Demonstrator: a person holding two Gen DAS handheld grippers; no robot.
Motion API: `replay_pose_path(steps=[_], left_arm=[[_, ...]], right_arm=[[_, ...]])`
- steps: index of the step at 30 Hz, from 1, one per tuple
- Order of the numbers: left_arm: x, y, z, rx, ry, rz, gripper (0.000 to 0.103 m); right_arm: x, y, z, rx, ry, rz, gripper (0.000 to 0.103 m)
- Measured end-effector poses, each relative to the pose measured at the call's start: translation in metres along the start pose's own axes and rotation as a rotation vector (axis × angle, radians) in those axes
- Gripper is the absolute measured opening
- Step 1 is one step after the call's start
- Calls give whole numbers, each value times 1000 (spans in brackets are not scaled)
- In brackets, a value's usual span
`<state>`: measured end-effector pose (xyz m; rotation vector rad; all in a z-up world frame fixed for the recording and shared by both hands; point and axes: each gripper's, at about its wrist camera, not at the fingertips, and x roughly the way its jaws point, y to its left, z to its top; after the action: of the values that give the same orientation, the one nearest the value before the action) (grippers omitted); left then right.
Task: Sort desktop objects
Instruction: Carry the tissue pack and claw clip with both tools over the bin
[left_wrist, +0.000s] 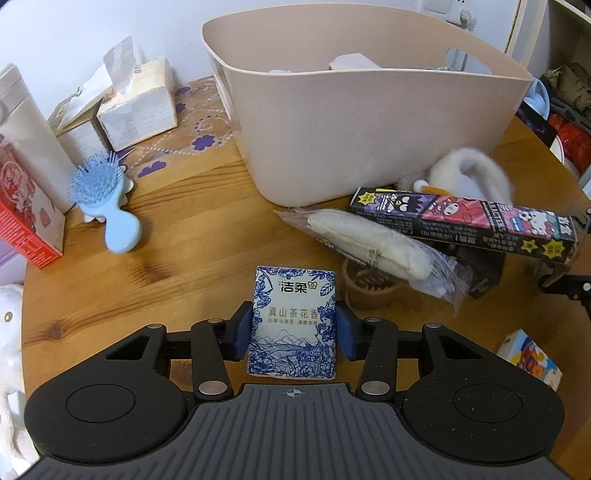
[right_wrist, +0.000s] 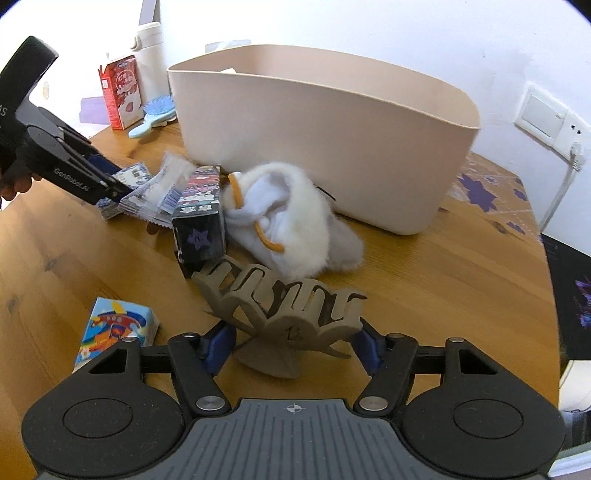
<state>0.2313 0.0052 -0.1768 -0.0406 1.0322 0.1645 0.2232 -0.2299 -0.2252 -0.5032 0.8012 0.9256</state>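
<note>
Clamping tissue pack (left_wrist: 291, 325), left hand-held gripper (left_wrist: 293, 332), right hand-held gripper (right_wrist: 291, 343) grasping hair claw (right_wrist: 284, 306), bare table (right_wrist: 424, 280) beside

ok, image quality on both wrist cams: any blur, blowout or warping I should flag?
Left wrist: sharp on the tissue pack in the left gripper; the cartoon box is slightly motion-smeared; fisheye bows the beige bin. Right wrist: the wall behind the bin is blown out white at upper left; the hair claw in the right gripper is crisp; dark vignette in the corners.
</note>
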Motion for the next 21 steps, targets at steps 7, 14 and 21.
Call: replay_pose_path(steps=[7,14,21], left_arm=[[-19,-3,-6,-7,-24,3,47],[-40,-8,-10,15,-55,15,47],[-67,-9,-6,25,-97,22,47]], right_arm=[[-19,-1,-7,-1,-29,-28,65],[-41,-5,-8,-19,-63,-59,65],[-62,-12,-3,-21,-106,-91,65]])
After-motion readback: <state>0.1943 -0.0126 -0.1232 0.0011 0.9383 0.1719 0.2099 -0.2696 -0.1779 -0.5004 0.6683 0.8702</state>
